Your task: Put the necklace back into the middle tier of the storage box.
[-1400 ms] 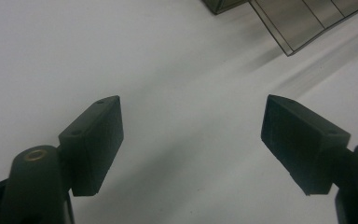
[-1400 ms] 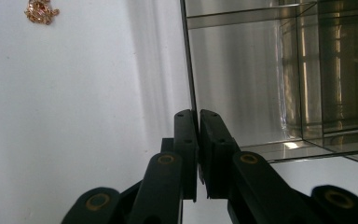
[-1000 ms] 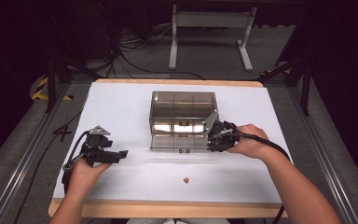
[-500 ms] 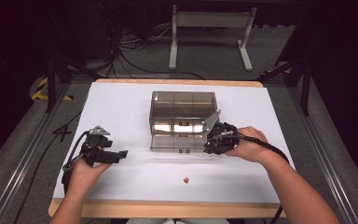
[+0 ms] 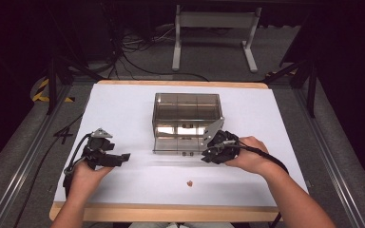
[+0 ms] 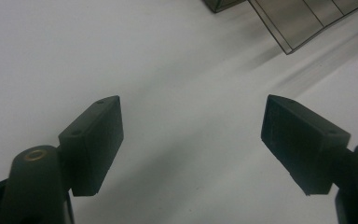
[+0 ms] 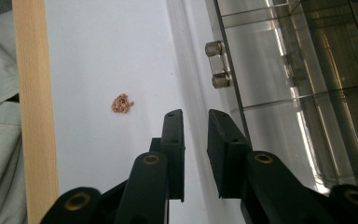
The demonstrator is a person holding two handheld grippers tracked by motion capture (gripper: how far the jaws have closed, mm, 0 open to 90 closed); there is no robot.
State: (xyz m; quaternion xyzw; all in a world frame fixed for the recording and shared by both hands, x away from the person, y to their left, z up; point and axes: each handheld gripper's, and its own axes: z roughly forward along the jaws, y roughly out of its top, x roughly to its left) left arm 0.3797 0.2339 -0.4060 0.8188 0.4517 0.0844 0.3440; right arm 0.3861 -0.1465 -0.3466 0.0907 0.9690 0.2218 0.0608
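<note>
A smoked transparent acrylic box [image 5: 186, 122] with inner compartments is seen at the middle of the white table top [image 5: 123, 109] in the high view. Its hinged front panel [image 5: 183, 144] is folded down toward the person, and a clear slanted panel is noted at its right front corner. In the right gripper view two small metal knobs [image 7: 216, 65] are seen on the edge of a clear panel.

The right gripper [image 5: 215, 151] is held at the box's right front corner, just beside the lowered panel; contact cannot be judged from above. In the right gripper view its jaws are seen with only a narrow gap between them, nothing between the pads, the right-hand jaw lying close against the edge of the clear panel. The jaws are noted as having just been opening slightly.

A small coppery, crumpled item [image 5: 189, 182], possibly a fine chain, is seen lying on the table in front of the box, near the wooden front edge [image 7: 32, 107], apart from both grippers. It is also seen in the right gripper view [image 7: 122, 103], left of the jaws.

The left gripper [image 5: 119, 157] is held low over bare table, well left of the box. Its jaws are spread wide, and nothing is held between the pads [image 6: 93, 144].
</note>
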